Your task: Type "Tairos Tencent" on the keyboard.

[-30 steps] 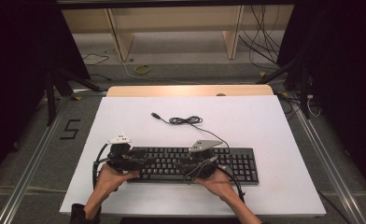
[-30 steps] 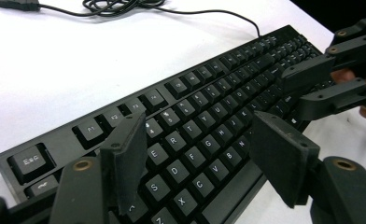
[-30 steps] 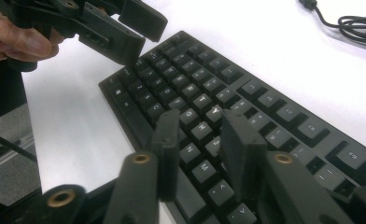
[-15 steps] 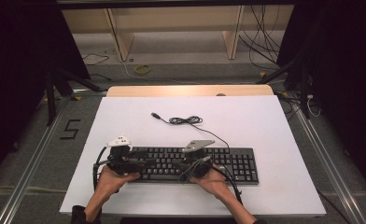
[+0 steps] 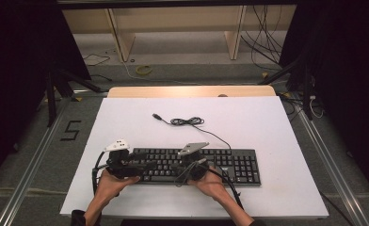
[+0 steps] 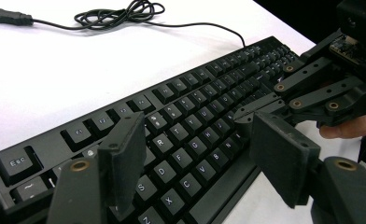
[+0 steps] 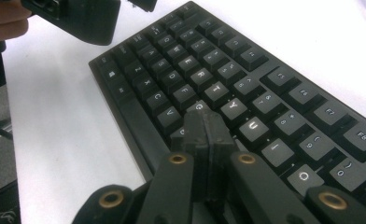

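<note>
A black keyboard [image 5: 220,165] lies along the near part of the white table [image 5: 267,117]; its cable [image 5: 187,121] is coiled behind it and ends in a USB plug [image 5: 158,116]. My left gripper [image 5: 149,165] hovers over the keyboard's left end [image 6: 172,126] with its jaws wide open and nothing between the pads [image 6: 125,154]. My right gripper [image 7: 204,122] points toward it with its jaws shut and empty, tips low over the keys beside G [image 7: 197,106]. Whether the tips touch a key I cannot tell. The right gripper's shut tips [image 6: 241,114] also show in the left gripper view.
The table's wooden far edge [image 5: 192,91] borders a floor with loose cables [image 5: 145,69] and a low wooden shelf frame [image 5: 121,37]. Metal rails [image 5: 29,165] run along both sides. White surface is bare behind and right of the keyboard.
The right gripper has slid a little to the left along the keyboard, toward the left gripper. The left gripper has stayed where it was.
</note>
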Demonstrator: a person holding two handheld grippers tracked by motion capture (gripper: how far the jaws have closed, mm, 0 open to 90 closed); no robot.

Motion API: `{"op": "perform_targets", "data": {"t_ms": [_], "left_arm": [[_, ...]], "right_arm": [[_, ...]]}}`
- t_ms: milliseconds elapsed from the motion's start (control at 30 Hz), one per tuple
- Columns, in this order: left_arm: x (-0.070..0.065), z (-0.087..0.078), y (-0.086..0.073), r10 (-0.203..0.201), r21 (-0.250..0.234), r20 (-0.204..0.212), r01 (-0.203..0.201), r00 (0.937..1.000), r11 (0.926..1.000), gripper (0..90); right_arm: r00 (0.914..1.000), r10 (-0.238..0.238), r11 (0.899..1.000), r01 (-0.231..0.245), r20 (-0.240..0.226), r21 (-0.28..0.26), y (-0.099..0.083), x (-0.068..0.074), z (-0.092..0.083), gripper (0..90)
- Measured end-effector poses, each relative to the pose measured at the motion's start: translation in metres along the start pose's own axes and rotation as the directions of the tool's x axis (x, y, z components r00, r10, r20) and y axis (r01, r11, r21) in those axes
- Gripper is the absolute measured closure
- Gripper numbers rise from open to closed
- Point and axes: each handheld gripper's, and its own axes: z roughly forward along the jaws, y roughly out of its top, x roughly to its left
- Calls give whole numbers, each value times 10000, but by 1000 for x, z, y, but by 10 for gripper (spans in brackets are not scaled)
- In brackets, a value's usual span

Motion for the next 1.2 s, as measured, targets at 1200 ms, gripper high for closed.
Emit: {"op": "perform_targets", "data": {"t_ms": [1200], "left_arm": [[-2, -1, -6, 153, -80, -22, -153, 9999, 9999, 325]], "right_arm": [[9995, -69, 9983, 51, 302, 576, -5, 1, 11, 900]]}}
